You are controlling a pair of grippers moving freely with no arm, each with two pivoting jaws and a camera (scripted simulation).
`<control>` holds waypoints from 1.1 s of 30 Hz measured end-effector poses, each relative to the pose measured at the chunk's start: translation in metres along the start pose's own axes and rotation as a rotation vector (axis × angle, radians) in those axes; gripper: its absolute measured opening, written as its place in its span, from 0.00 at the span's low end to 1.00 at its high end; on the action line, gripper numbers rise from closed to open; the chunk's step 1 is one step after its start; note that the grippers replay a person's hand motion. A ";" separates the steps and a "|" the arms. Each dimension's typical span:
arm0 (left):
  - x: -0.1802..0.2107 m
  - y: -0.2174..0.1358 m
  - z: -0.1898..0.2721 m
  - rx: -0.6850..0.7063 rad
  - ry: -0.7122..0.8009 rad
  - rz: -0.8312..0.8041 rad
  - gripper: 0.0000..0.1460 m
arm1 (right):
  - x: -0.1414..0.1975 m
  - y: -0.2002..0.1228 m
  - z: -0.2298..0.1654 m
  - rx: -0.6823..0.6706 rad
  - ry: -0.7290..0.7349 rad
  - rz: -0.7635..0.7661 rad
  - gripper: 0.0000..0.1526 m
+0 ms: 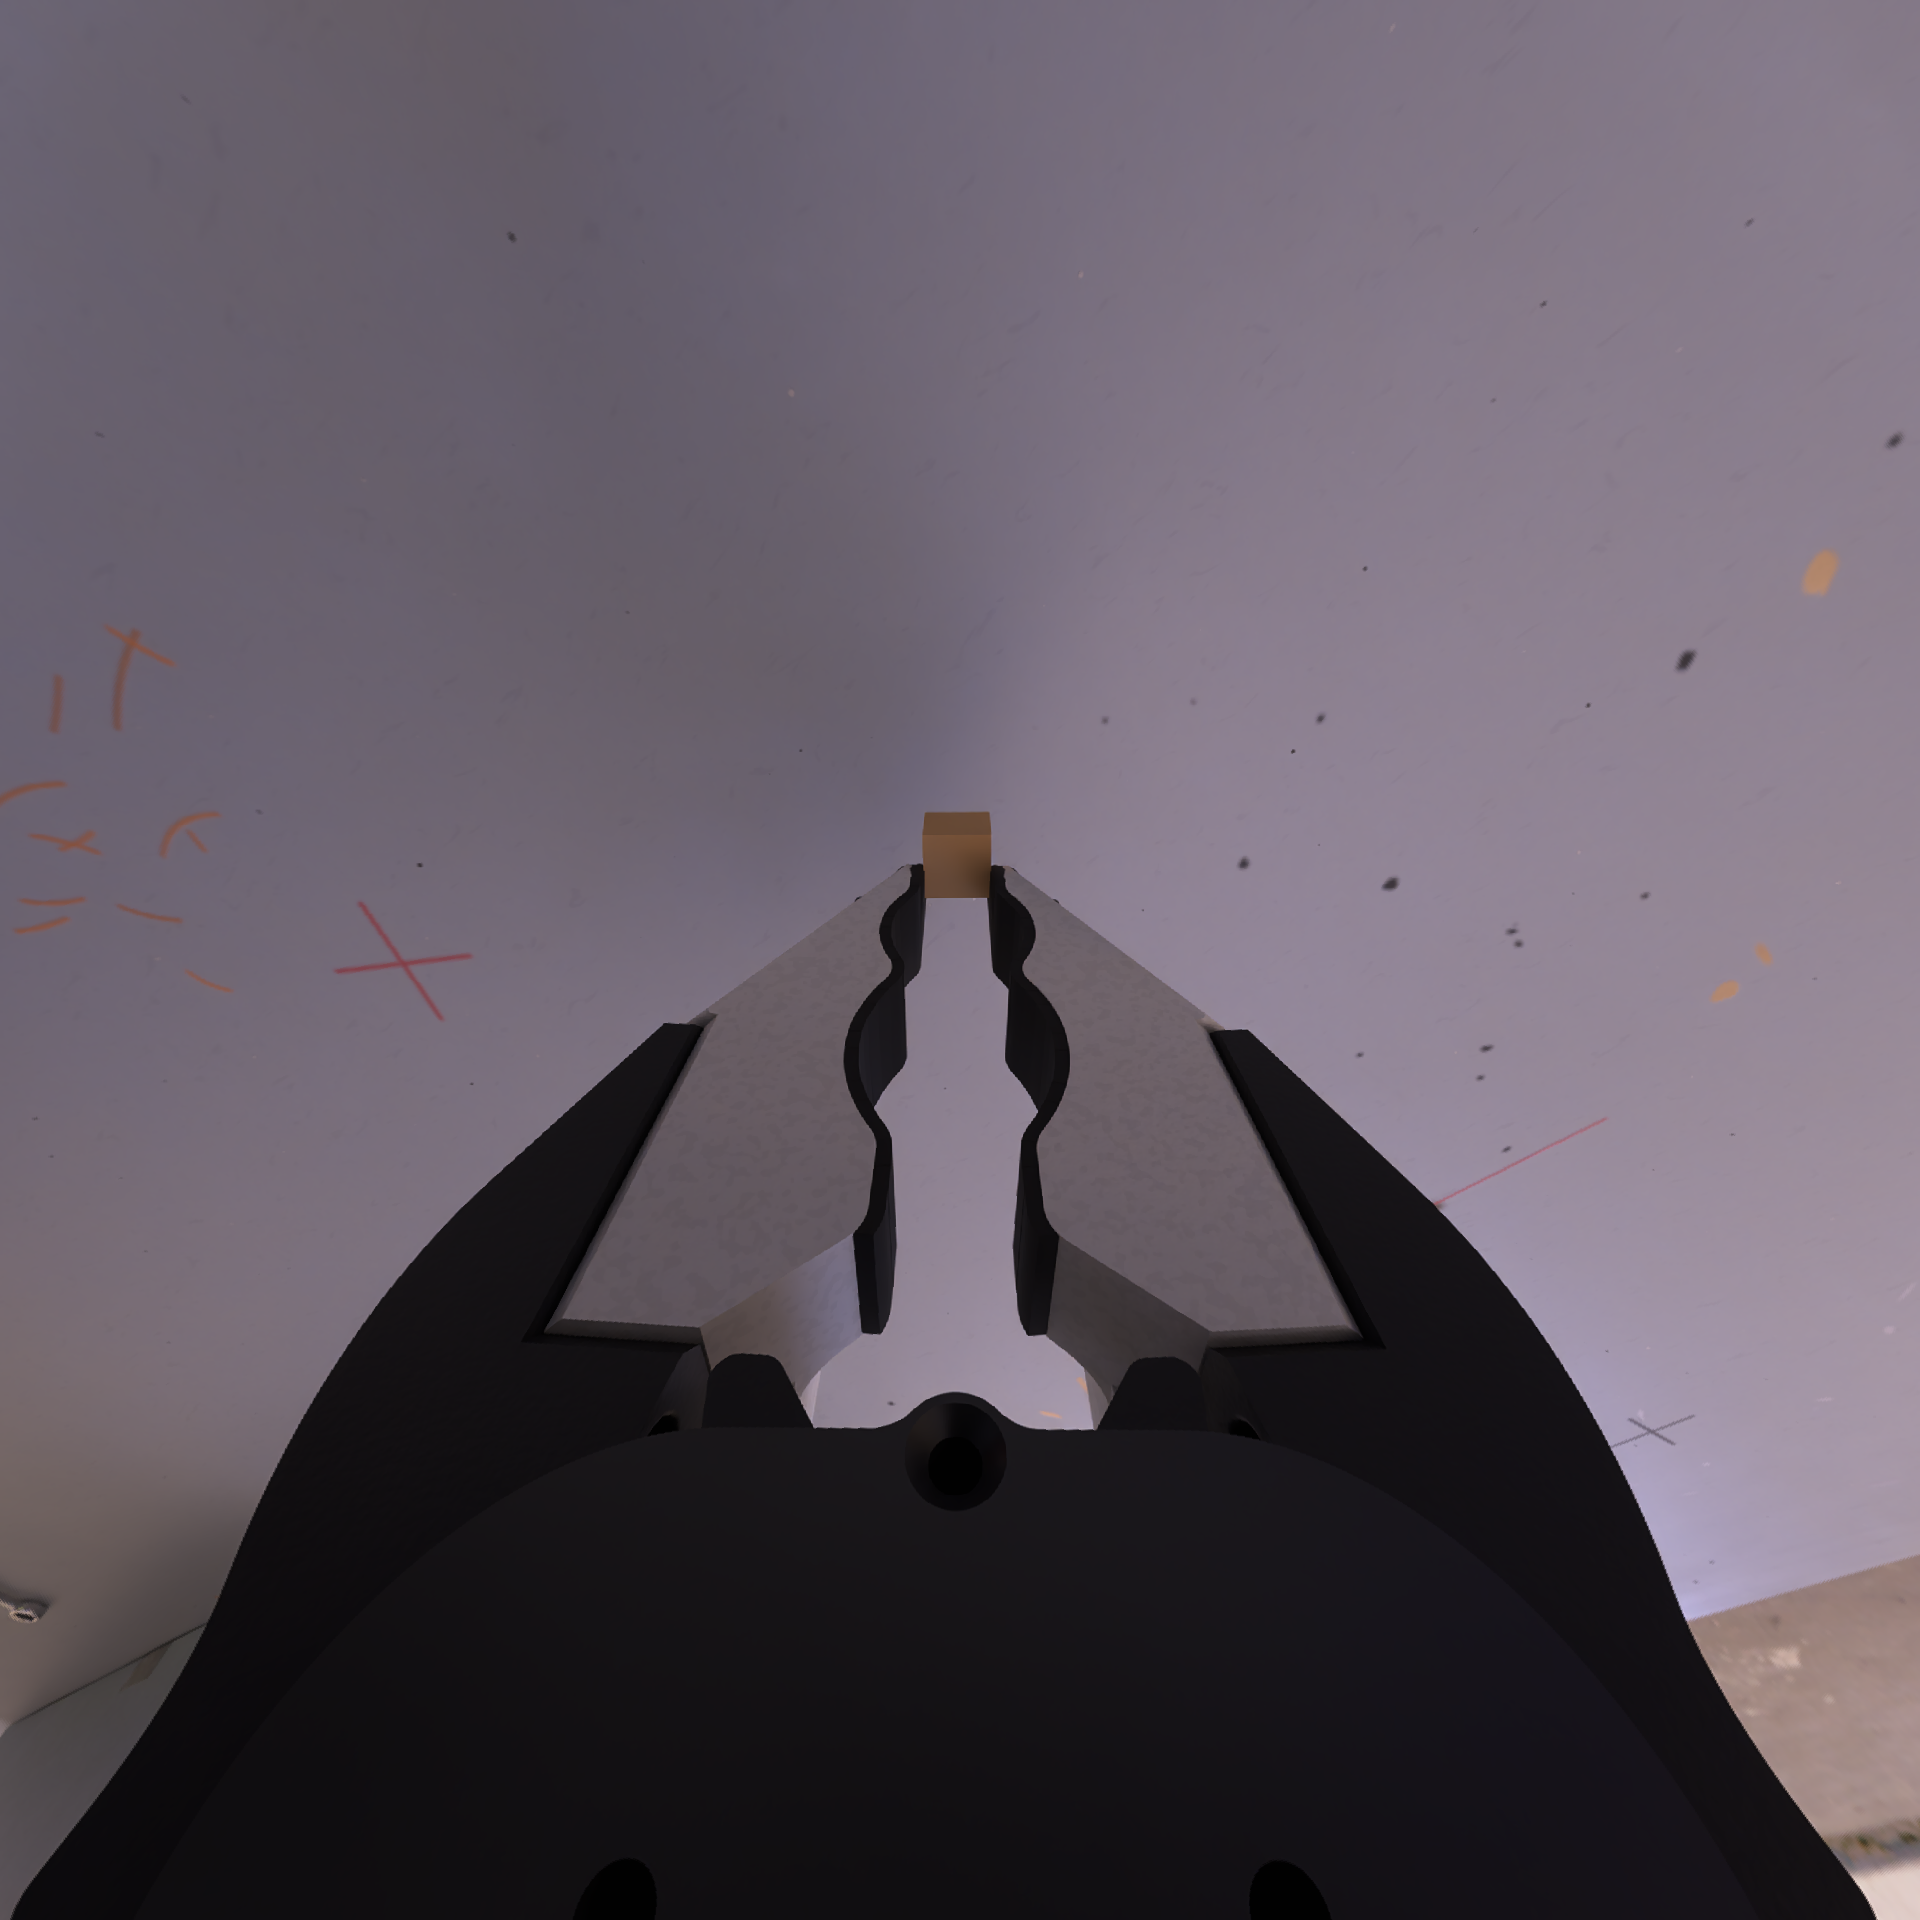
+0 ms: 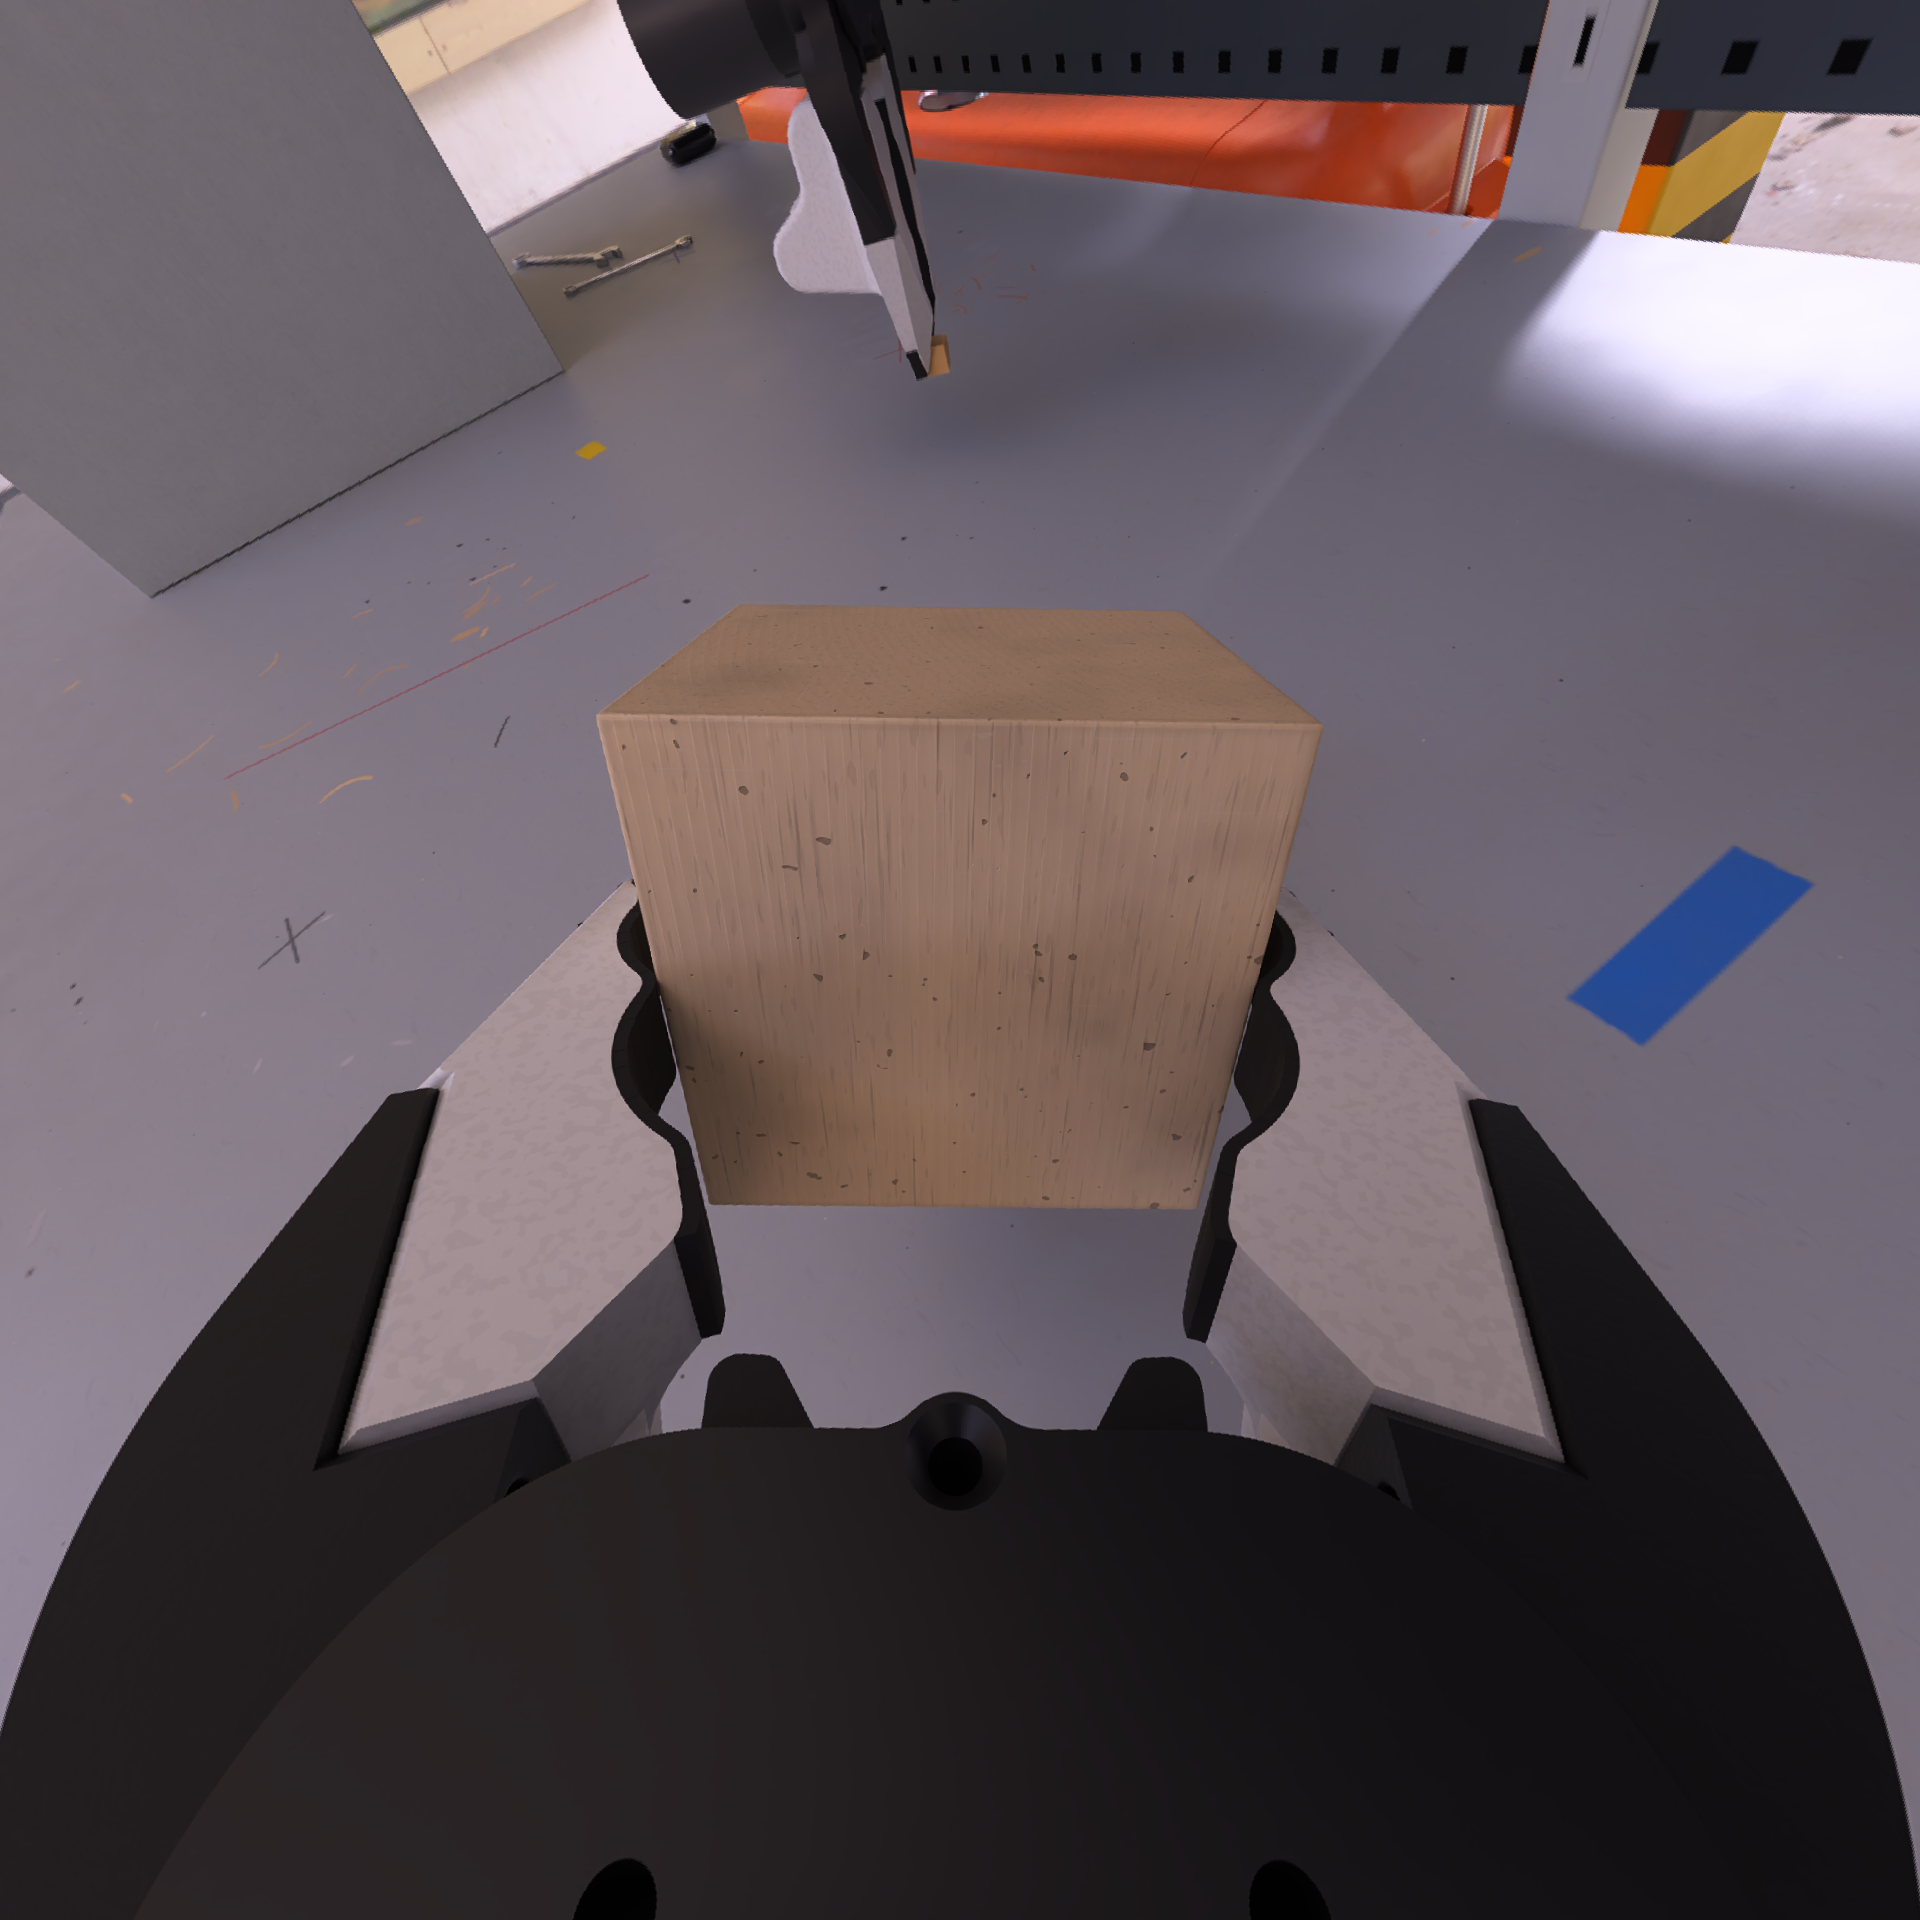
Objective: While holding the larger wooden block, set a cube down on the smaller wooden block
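Two grippers are in view, each closed on a wooden piece. In the right wrist view, the right gripper (image 2: 956, 1039) grasps the larger wooden block (image 2: 951, 935) between its two fingers (image 2: 540, 1122), whose dark wavy pads press against the block's left and right faces. The block is upright, with its speckled, grained front face toward the camera and its top face visible above. Grey table surface (image 2: 1455, 623) shows below the block's lower edge, so the block appears to be held clear of the table, though contact cannot be confirmed from this angle. Farther off in the same view, the left gripper (image 2: 925, 358) points down toward the table, with a small tan piece (image 2: 941, 355) at its tip. In the left wrist view, the left gripper (image 1: 956, 883) has its jaws drawn close together, clamping the small cube (image 1: 956, 854) at the very tips of the fingers; most of the cube projects beyond the fingertips. The grey surface behind it carries dark specks and red and orange scribed marks (image 1: 400, 961). On the table in the right wrist view lie a blue tape strip (image 2: 1688, 943) to the right, a small yellow patch (image 2: 589, 450) to the left, and two wrenches (image 2: 623, 260) at the far left, near a grey panel (image 2: 239, 281). An orange structure (image 2: 1195, 135) stands beyond the far table edge.
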State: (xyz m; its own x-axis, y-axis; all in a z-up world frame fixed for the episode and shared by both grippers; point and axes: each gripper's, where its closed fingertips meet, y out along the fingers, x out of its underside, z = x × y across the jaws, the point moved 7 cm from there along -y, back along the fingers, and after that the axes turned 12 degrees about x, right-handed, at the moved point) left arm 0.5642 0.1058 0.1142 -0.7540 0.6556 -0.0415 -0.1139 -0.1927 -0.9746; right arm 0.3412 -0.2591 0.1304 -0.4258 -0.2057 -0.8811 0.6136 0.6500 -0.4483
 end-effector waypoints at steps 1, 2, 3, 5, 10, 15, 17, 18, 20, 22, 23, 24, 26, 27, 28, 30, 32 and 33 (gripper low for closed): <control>0.000 -0.004 0.001 -0.002 0.005 0.013 0.08 | 0.000 0.000 0.000 0.000 0.001 0.000 0.74; 0.001 -0.009 0.002 -0.008 0.010 0.030 0.08 | 0.000 0.000 0.000 0.000 0.001 0.001 0.74; 0.001 -0.017 0.005 -0.026 0.019 0.052 0.08 | 0.000 0.000 0.000 0.000 0.002 0.001 0.74; 0.000 -0.038 0.018 -0.053 0.045 0.106 0.08 | 0.000 0.000 0.000 0.001 0.002 0.001 0.74; -0.018 -0.096 0.093 -0.070 0.252 0.248 0.08 | 0.000 0.000 0.002 0.008 0.006 0.006 0.74; -0.046 -0.079 0.190 0.030 0.548 0.173 0.08 | -0.001 -0.002 0.006 0.032 0.007 0.010 0.74; -0.054 -0.053 0.221 0.073 0.633 0.111 0.08 | -0.001 -0.004 0.008 0.042 0.003 0.012 0.74; -0.057 -0.040 0.234 0.093 0.667 0.082 0.08 | -0.001 -0.005 0.009 0.048 0.000 0.012 0.74; -0.062 -0.013 0.253 0.117 0.713 0.033 0.08 | -0.001 -0.007 0.011 0.057 -0.004 0.012 0.74; -0.066 0.010 0.263 0.094 0.736 -0.017 0.08 | -0.001 -0.007 0.013 0.060 -0.003 0.011 0.74; -0.067 0.020 0.266 0.078 0.746 -0.045 0.08 | -0.001 -0.007 0.013 0.061 -0.003 0.010 0.74; -0.068 0.028 0.269 0.068 0.753 -0.066 0.08 | 0.000 -0.008 0.014 0.061 -0.003 0.009 0.74; -0.069 0.041 0.273 0.056 0.764 -0.098 0.08 | 0.000 -0.008 0.015 0.061 -0.003 0.008 0.74; -0.069 0.046 0.274 0.054 0.767 -0.110 0.08 | -0.001 -0.008 0.015 0.061 -0.003 0.009 0.74; -0.068 0.051 0.276 0.061 0.769 -0.128 0.08 | -0.001 -0.009 0.016 0.061 -0.003 0.010 0.74; -0.068 0.060 0.276 0.064 0.773 -0.161 0.08 | -0.001 -0.010 0.017 0.060 -0.002 0.012 0.74; -0.067 0.065 0.277 0.048 0.776 -0.162 0.08 | -0.001 -0.010 0.017 0.061 -0.002 0.013 0.74; -0.067 0.067 0.277 0.050 0.776 -0.163 0.08 | -0.001 -0.010 0.017 0.061 -0.001 0.013 0.74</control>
State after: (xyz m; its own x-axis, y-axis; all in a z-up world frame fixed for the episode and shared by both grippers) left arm 0.4276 -0.1534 0.1125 -0.0616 0.9964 -0.0587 -0.2271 -0.0713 -0.9713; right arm 0.3471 -0.2782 0.1337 -0.4165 -0.1984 -0.8872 0.6586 0.6070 -0.4449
